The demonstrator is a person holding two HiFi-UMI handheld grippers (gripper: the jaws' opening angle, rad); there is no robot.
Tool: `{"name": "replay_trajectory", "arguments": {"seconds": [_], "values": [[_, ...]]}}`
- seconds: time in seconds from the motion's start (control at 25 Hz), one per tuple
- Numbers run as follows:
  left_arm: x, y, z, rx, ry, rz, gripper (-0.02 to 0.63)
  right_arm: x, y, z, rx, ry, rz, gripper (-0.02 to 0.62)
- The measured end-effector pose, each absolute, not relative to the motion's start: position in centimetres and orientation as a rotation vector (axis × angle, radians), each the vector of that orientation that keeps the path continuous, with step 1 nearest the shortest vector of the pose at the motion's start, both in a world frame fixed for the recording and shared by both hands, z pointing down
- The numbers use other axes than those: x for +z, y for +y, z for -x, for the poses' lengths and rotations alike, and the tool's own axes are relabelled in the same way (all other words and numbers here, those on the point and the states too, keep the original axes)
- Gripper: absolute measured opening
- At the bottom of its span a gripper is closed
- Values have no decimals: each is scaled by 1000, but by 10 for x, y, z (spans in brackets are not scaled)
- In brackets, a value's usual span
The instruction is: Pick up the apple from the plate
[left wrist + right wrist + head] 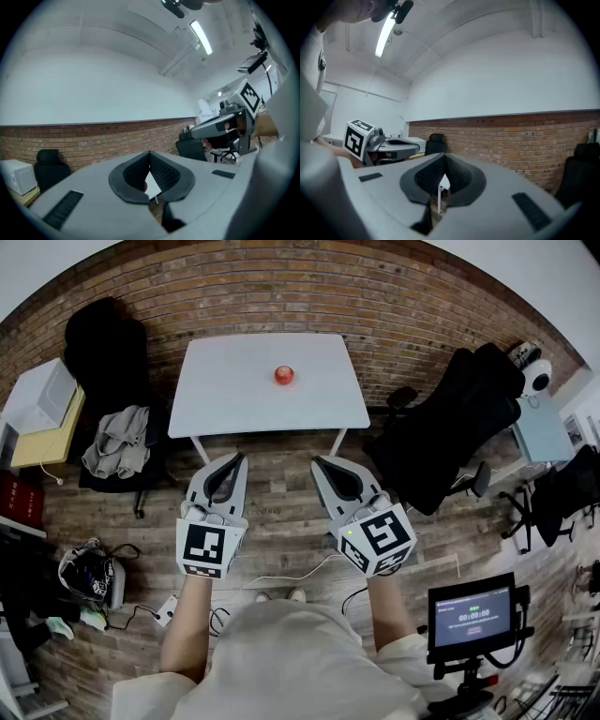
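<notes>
**Apple on the far table, both grippers shut and empty**

Head view: a red apple point(283, 375) sits near the middle of a white table point(225, 399) that stands against a brick wall point(394, 306). A plate under it cannot be made out against the white top. Nothing else shows on the table. The person's two forearms reach forward from light sleeves, side by side over the wooden floor point(281, 521). The left gripper point(238, 459) and the right gripper point(321, 465) both point towards the table and are well short of it, so the apple is far from both. Each has its jaws pressed together at the tips with nothing between them. A black chair point(441, 427) stands right of the table, and another chair with grey clothes point(116, 441) on it stands to the left. A small screen point(472, 615) glows at the lower right.

Left gripper view: the left gripper point(150, 154) is held level, its dark pads point(165, 172) meeting at the tips and bowed apart behind them. A sliver of the white table shows in that gap, and nothing is pinched. The right gripper point(197, 131) is alongside, at the right of the picture.

Right gripper view: the right gripper point(443, 158) is also level, tips together and empty. A table corner point(443, 181) shows through its gap. The left gripper point(417, 150) is at the left of this picture.
</notes>
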State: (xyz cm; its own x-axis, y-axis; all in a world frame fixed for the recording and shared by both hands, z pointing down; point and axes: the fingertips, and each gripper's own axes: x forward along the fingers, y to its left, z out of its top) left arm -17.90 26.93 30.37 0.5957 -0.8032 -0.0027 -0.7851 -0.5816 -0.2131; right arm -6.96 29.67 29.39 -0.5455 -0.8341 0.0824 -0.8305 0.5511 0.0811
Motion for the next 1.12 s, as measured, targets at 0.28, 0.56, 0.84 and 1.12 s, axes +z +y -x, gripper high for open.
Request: {"name": "replay_trajectory", "arguments": {"seconds": [0.28,0.56,0.84,1.12], "values": [[296,269,170,-141,1313,2611,5,290,300,60,-19,-2713,-1443,2],[299,269,160,-159,1321,2617,5,281,305,50,77,-2869,-1394,2],[305,272,143,-181,1346,2618,5,280,300,26,82,-2868,-1393,2],[315,284,132,-228,1364,2583,5,293,306,13,126,-2869,-1357,2]]}}
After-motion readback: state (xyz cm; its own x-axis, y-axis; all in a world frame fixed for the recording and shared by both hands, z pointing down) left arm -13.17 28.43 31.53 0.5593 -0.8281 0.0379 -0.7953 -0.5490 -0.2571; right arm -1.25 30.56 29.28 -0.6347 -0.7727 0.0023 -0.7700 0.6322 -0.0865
